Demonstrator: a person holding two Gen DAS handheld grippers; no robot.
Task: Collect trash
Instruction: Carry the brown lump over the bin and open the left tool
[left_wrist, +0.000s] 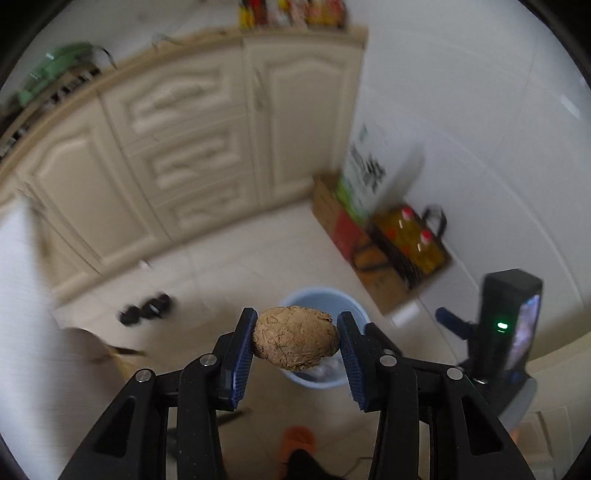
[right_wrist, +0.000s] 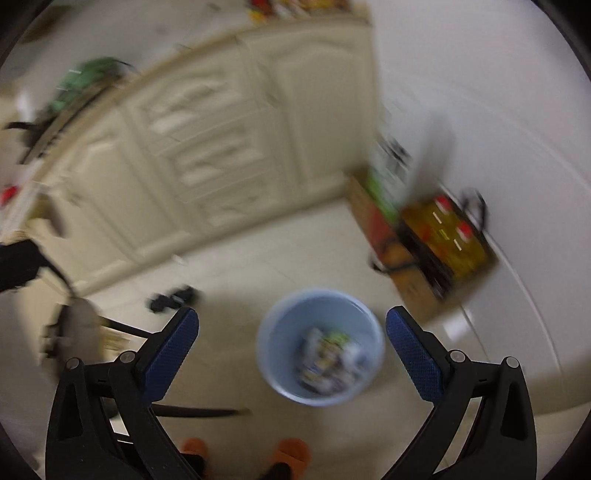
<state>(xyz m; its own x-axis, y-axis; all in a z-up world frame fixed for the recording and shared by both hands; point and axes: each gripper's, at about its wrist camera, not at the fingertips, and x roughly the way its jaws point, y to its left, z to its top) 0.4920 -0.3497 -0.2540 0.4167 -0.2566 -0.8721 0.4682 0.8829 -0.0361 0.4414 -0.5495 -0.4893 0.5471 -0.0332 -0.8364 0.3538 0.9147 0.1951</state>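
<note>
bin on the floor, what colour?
Light blue. The bin shows best in the right wrist view, with mixed trash inside.

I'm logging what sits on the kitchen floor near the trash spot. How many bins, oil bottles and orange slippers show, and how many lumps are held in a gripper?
Blue bin: 1
Oil bottles with red caps: 2
Orange slippers: 2
Brown lump held in the left gripper: 1
Total: 6
</note>
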